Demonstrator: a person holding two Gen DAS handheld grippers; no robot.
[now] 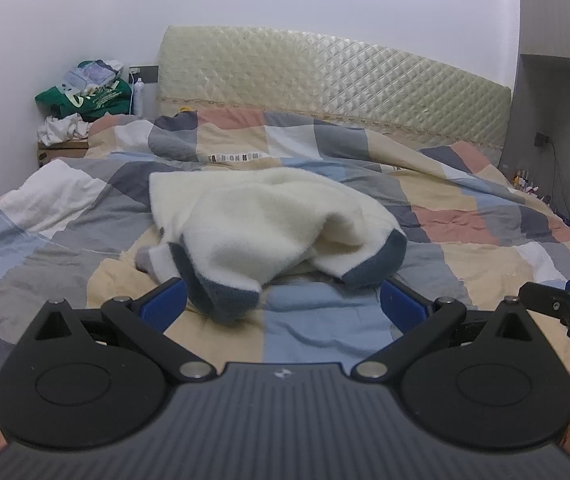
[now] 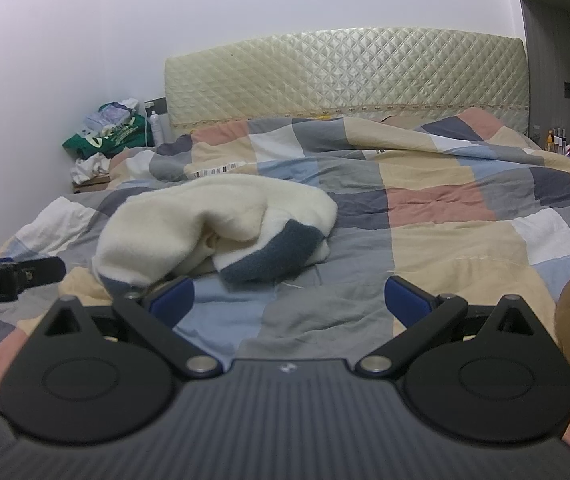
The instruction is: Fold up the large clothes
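Item 1: cream fleece garment (image 1: 269, 216) with dark blue cuffs, lying crumpled on the checked quilt (image 1: 465, 216) around the middle of the bed, toward its left edge.

Item 2: left gripper (image 1: 283, 300); we are holding its fingers (image 1: 165, 304) spread wide at the garment's near hem, gripping nothing.

Item 3: right gripper (image 2: 291, 300); we are holding it spread wide over bare quilt, just right of the garment.

Item 4: quilted headboard (image 2: 345, 76) standing at the bed's far edge.

Home bedroom: quilted headboard (image 1: 333, 80), checked duvet (image 1: 465, 216), cluttered nightstand (image 1: 63, 150)
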